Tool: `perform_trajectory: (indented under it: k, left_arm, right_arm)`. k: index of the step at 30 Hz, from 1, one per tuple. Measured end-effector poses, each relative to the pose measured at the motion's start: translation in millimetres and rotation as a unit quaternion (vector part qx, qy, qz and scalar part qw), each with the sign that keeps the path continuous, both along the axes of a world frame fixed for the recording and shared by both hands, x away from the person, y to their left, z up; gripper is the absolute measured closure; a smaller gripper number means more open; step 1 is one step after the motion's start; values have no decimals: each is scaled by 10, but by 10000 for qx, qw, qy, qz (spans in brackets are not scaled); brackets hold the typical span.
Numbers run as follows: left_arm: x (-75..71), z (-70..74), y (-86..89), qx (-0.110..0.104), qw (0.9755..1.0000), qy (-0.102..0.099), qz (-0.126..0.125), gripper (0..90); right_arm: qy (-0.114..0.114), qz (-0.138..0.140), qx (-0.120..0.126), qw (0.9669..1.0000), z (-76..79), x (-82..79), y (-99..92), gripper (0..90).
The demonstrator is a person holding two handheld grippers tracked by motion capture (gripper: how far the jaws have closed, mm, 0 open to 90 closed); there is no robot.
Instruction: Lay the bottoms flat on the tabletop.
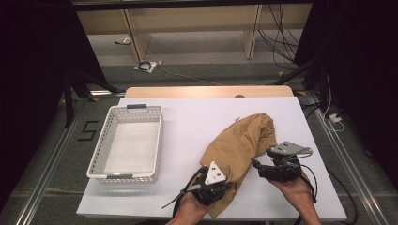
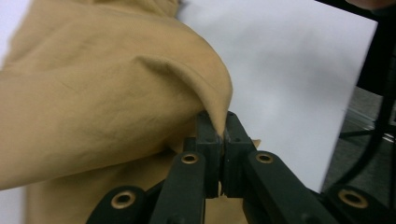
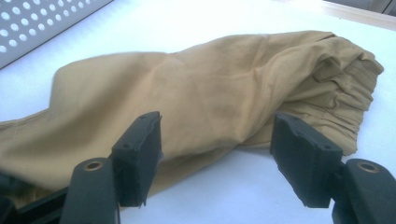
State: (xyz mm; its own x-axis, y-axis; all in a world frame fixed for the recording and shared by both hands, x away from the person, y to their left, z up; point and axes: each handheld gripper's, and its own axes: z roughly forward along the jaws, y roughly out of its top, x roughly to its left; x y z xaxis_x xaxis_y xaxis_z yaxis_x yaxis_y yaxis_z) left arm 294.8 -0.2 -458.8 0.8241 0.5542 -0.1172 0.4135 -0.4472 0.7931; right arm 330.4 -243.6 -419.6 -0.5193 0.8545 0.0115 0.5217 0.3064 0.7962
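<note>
A tan cloth garment [image 1: 241, 145] lies crumpled on the white table top [image 1: 197, 117], stretching from the middle right toward the front edge. My left gripper [image 1: 220, 186] is shut on a fold of the tan garment [image 2: 93, 93] near its front end; the cloth is pinched between the two black fingertips [image 2: 208, 135]. My right gripper [image 1: 257, 165] stands open at the garment's right edge, its fingers [image 3: 140, 149] spread beside the tan garment [image 3: 210, 93] with bare table between them.
A white perforated basket [image 1: 101, 164] stands at the left of the table with nothing in it; its wall [image 3: 42, 23] shows beyond the cloth. Past the far wooden edge [image 1: 209, 91] is floor with cables and desk legs.
</note>
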Motion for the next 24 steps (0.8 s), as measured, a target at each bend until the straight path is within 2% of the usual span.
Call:
perform_trajectory:
  k: [7,9,10,11,12,13,14,15,18,20,24]
  left_arm:
    - [-92,-109,-80,131,9997,98,-186,862]
    - [-72,-99,-42,49,9994,259,-226,768]
    - [-68,-87,-22,16,9992,311,-249,768]
    - [-69,-62,16,1,9991,329,-282,730]
    - [-72,-39,50,7,9991,329,-276,641]
    - [-74,-19,79,23,9992,324,-245,641]
    - [-72,15,129,63,9994,300,-168,536]
    - [-70,38,163,83,9995,284,-125,536]
    - [-50,135,314,136,9996,237,-6,449]
    - [-35,182,417,96,9997,224,75,413]
    - [0,199,612,85,9991,281,297,362]
  right_arm:
    - [22,0,51,10000,4,3,-18,352]
    - [25,61,31,10000,3,-3,5,353]
    - [25,61,31,10000,3,-3,5,353]
    - [18,77,35,10000,3,-5,13,353]
    - [43,130,34,9999,10,-14,39,354]
    - [43,130,34,9999,10,-14,39,354]
    - [20,197,14,9998,12,-19,63,353]
    - [20,197,14,9998,12,-19,63,353]
    - [13,273,27,9996,23,-31,104,354]
    - [26,322,28,9995,37,-43,136,353]
    - [70,521,128,9985,60,-73,238,353]
